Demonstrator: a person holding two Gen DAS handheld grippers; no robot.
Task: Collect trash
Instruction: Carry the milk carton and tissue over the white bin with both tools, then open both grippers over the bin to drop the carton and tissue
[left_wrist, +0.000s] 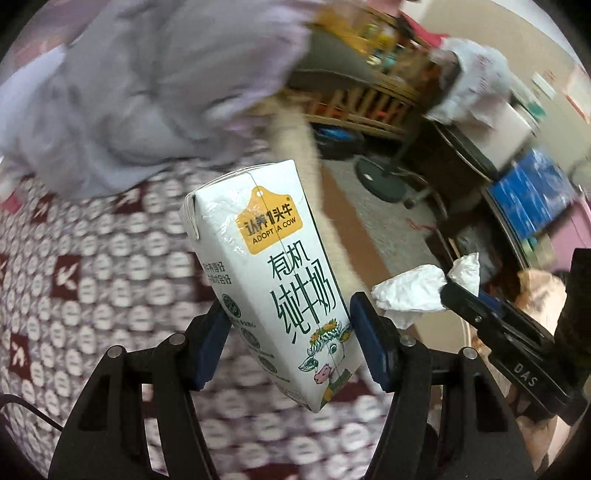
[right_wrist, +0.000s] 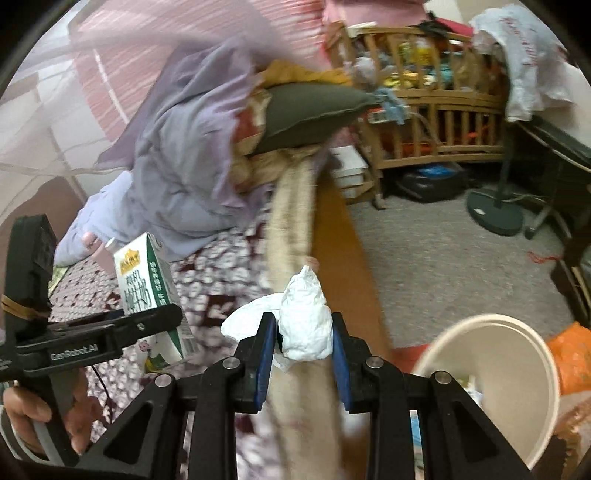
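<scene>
White carton: milk carton (left_wrist: 273, 277), centre frame, pinched in left gripper (left_wrist: 286, 347) jaws.
Tissue: crumpled tissue (right_wrist: 304, 321) pinched in right gripper (right_wrist: 303, 350) jaws.

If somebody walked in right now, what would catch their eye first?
The white milk carton clamped tilted in the left gripper, held over the patterned bedspread. Beside it, the right gripper pinches a crumpled white tissue, with a round cream trash bin at lower right.

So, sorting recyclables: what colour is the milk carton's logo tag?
Yellow-orange, on the white milk carton; clearest in the left wrist view.
</scene>
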